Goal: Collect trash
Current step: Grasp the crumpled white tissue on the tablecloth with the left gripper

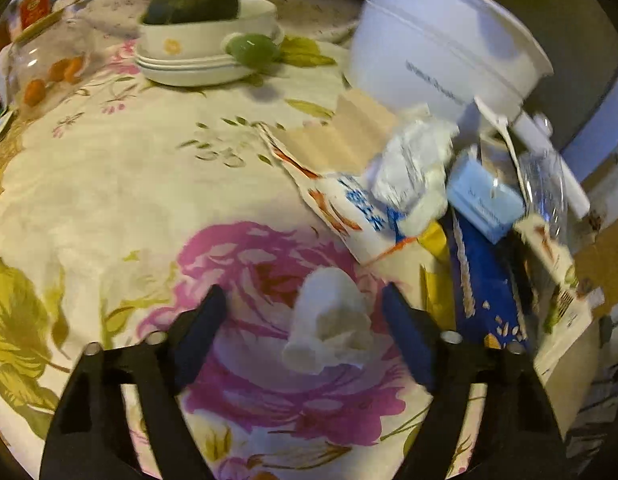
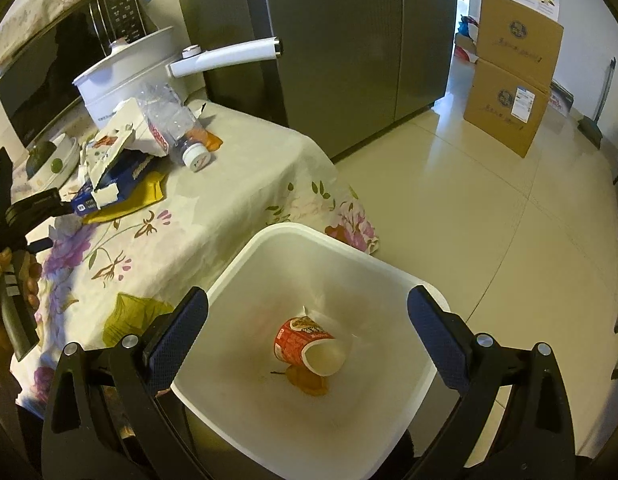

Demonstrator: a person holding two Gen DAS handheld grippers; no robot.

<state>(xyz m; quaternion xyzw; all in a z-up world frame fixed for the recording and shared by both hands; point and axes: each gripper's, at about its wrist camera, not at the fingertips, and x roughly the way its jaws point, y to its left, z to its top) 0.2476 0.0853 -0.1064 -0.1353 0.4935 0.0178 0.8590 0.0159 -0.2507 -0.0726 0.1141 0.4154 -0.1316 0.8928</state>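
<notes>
Both jaws gape: left gripper [image 1: 303, 312] straddles the soft, featherlight crumpled white tissue [image 1: 329, 320]; pinch its middle.

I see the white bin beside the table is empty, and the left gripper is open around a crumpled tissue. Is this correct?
Not quite. The right wrist view shows the white bin already holds a red cup. The rest stands: the left gripper is open around the crumpled tissue.

A crumpled white tissue wad [image 1: 329, 320] lies on the floral cloth; a red cup [image 2: 305, 344] lies tipped inside the white plastic bin [image 2: 269, 248].
</notes>
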